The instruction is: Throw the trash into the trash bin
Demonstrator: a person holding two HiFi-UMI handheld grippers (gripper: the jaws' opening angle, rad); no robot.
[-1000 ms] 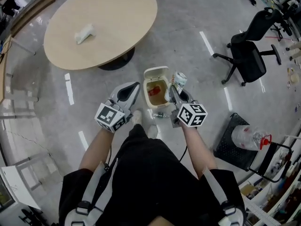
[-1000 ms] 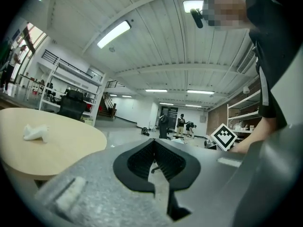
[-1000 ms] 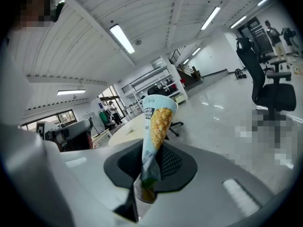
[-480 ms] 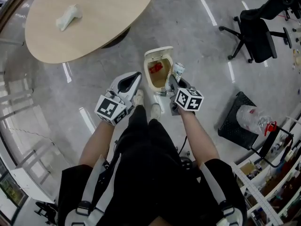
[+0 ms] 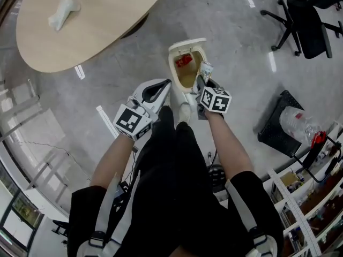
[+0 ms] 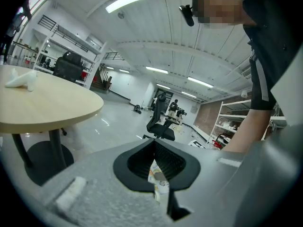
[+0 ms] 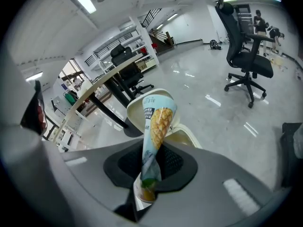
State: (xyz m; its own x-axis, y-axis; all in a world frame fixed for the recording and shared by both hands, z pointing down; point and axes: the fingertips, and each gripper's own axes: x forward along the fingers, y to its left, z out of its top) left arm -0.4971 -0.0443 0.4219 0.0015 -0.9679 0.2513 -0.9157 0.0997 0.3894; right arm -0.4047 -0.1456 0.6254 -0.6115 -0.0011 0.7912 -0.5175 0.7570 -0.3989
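The cream trash bin point(image 5: 194, 77) stands on the floor with its lid point(image 5: 185, 43) up and red trash point(image 5: 183, 61) inside. My right gripper point(image 5: 202, 83) hangs at the bin's right rim, shut on a cone-shaped wrapper point(image 5: 206, 69) printed with a yellow cone. The right gripper view shows that wrapper point(image 7: 156, 126) sticking up from the right gripper point(image 7: 144, 186), with the bin point(image 7: 187, 138) right behind it. My left gripper point(image 5: 165, 85) is just left of the bin. In its own view the left gripper point(image 6: 159, 186) is shut on a small printed wrapper scrap point(image 6: 158, 175).
A round wooden table point(image 5: 96, 31) with a crumpled white tissue point(image 5: 62, 12) stands to the upper left. An office chair point(image 5: 311, 20) is at the upper right. A black crate point(image 5: 276, 130) with a plastic bottle point(image 5: 301, 123) sits to the right. My shoes point(image 5: 185, 111) are by the bin.
Both grippers have sunk toward the bin. The right one has carried the cone wrapper from beside the bin to its right rim.
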